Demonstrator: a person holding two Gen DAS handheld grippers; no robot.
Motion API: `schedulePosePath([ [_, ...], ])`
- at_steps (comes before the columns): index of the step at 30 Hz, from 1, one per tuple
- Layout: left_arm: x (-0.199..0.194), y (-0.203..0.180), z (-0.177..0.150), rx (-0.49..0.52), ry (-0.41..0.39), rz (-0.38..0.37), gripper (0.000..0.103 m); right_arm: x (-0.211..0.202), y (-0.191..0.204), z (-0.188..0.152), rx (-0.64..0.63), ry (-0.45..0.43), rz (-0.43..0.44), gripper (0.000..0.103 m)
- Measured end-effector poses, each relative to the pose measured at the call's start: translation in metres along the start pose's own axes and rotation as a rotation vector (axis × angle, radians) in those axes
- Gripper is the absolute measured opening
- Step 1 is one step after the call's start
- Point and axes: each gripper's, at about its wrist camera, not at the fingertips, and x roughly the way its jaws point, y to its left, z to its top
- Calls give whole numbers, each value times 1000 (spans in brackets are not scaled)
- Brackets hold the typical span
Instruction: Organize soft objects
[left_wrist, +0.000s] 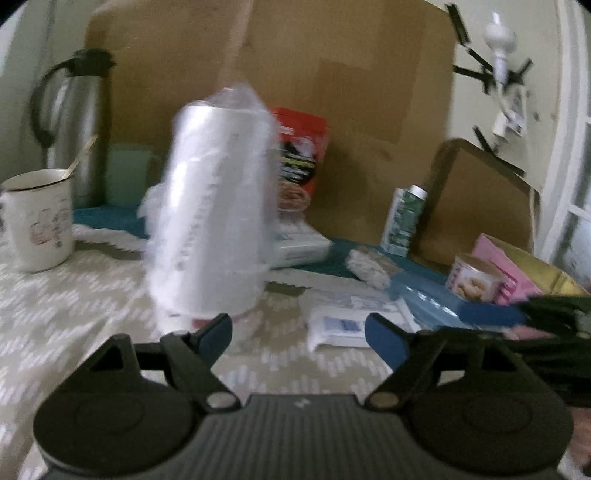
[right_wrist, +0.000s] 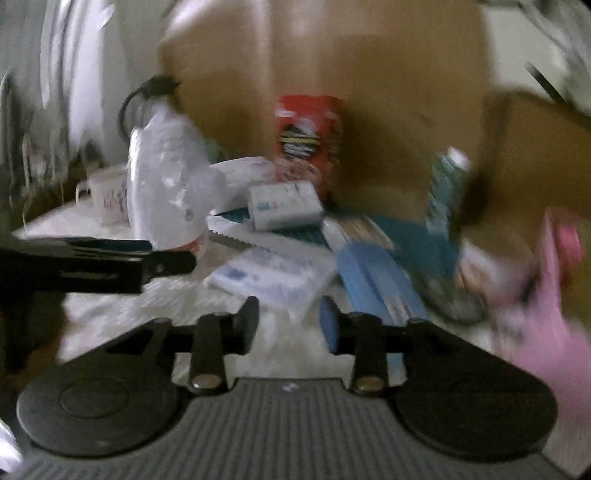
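Currently, left claw (left_wrist: 298, 332) stands wide and empty beside the upright plastic-wrapped roll (left_wrist: 212, 221); right claw (right_wrist: 290, 325) is partly parted, empty, before a tissue pack (right_wrist: 273, 275) on the bench (left_wrist: 74, 332).

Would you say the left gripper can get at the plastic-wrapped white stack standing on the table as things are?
Probably yes: the left gripper is open, and the wrapped stack stands upright just ahead, nothing between.
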Motion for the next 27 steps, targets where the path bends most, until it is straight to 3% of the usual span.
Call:
schedulePosePath([
  [3,1,5,1,-27,-20,47,85,28,3,13,-124,-10,30,66],
  [6,6,9,2,-42,-7,71,85,64,-3,31,-113,42,42,66],
  [10,12,11,3,-38,2,81,85,114,-21,46,38,186,117,65],
  [13,14,12,5,-40,7,78,85,125,-27,50,108,209,143,66],
  [18,15,12,5,-38,10,74,86,112,-17,45,50,245,155,66],
  [27,12,13,3,-37,21,27,86,22,3,-2,-9,209,202,66],
])
